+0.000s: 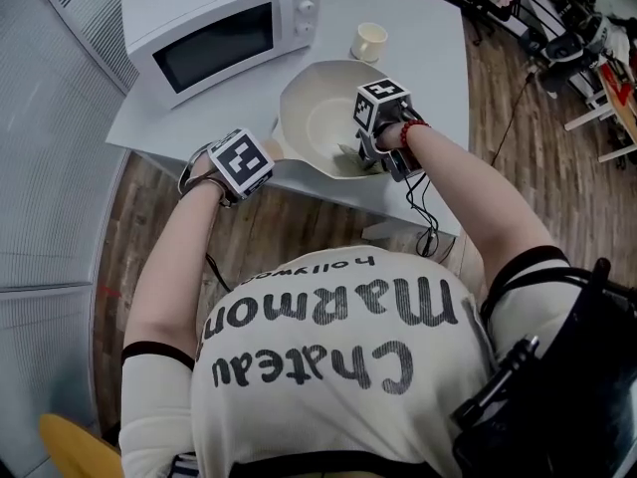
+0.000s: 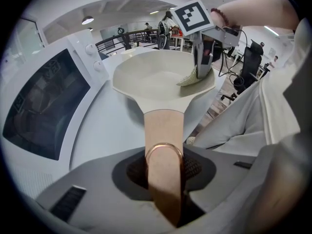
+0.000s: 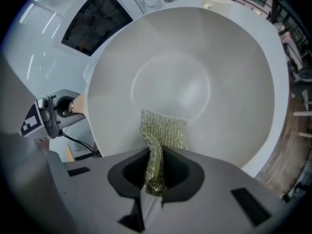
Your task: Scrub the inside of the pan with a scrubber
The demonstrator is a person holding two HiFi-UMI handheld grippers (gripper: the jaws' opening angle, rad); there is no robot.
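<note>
A cream-white pan (image 1: 323, 113) sits on the grey table, its wooden handle (image 2: 163, 140) with a copper ring pointing toward me. My left gripper (image 2: 165, 179) is shut on that handle at the table's near edge, also seen as the left gripper (image 1: 242, 164) in the head view. My right gripper (image 3: 155, 177) is shut on a silvery mesh scrubber (image 3: 163, 130), whose free end lies against the pan's (image 3: 185, 77) near inner wall. From the left gripper view the scrubber (image 2: 189, 78) touches the pan's right inner side under the right gripper (image 2: 202, 65).
A white microwave (image 1: 214, 33) stands at the table's back left, close to the pan. A cream cup (image 1: 369, 41) stands behind the pan. The table's near edge (image 1: 328, 187) runs just under both grippers. Wooden floor and office chairs lie to the right.
</note>
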